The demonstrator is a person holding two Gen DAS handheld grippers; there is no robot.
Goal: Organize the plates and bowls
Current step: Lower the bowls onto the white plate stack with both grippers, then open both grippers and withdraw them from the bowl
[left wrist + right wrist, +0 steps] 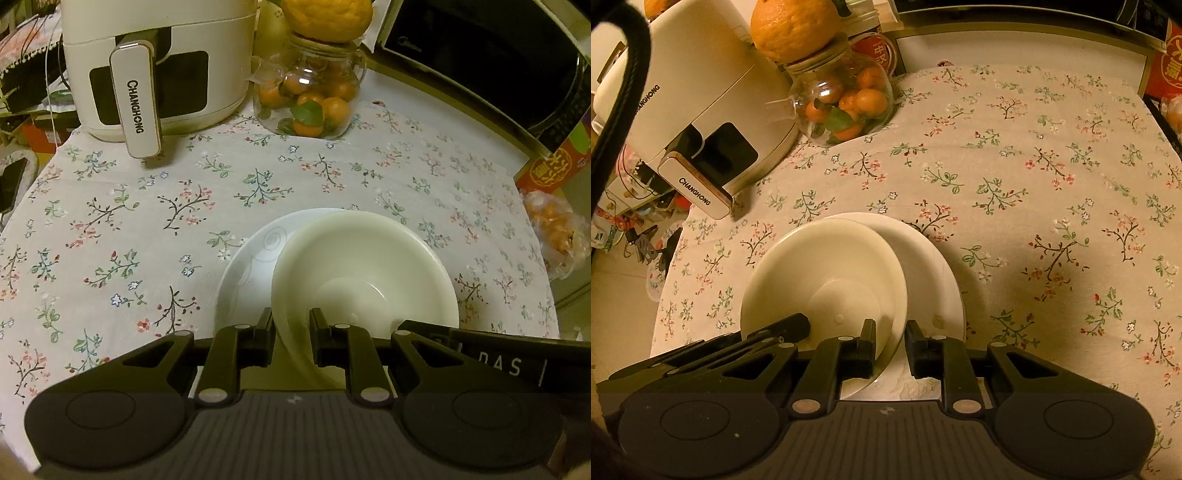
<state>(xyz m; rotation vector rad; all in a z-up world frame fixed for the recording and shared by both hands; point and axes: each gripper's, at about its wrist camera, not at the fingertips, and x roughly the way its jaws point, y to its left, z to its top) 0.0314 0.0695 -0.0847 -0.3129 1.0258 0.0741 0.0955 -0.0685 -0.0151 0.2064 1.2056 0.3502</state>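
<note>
A cream bowl [365,266] sits over a white plate [251,258] with a faint swirl pattern on the floral tablecloth. My left gripper [291,325] straddles the bowl's near left rim, one finger outside and one inside, closed on the rim. In the right wrist view the same bowl [827,273] lies on the plate [934,273]. My right gripper [891,338] straddles the bowl's near right rim and is closed on it. The left gripper's black fingers [783,328] show at the bowl's left edge.
A white Changhong air fryer [155,66] stands at the back left. A glass jar of small oranges [310,96] with a large orange on top stands beside it. A black microwave [491,55] is at the back right. A bag of oranges [557,236] lies at the right table edge.
</note>
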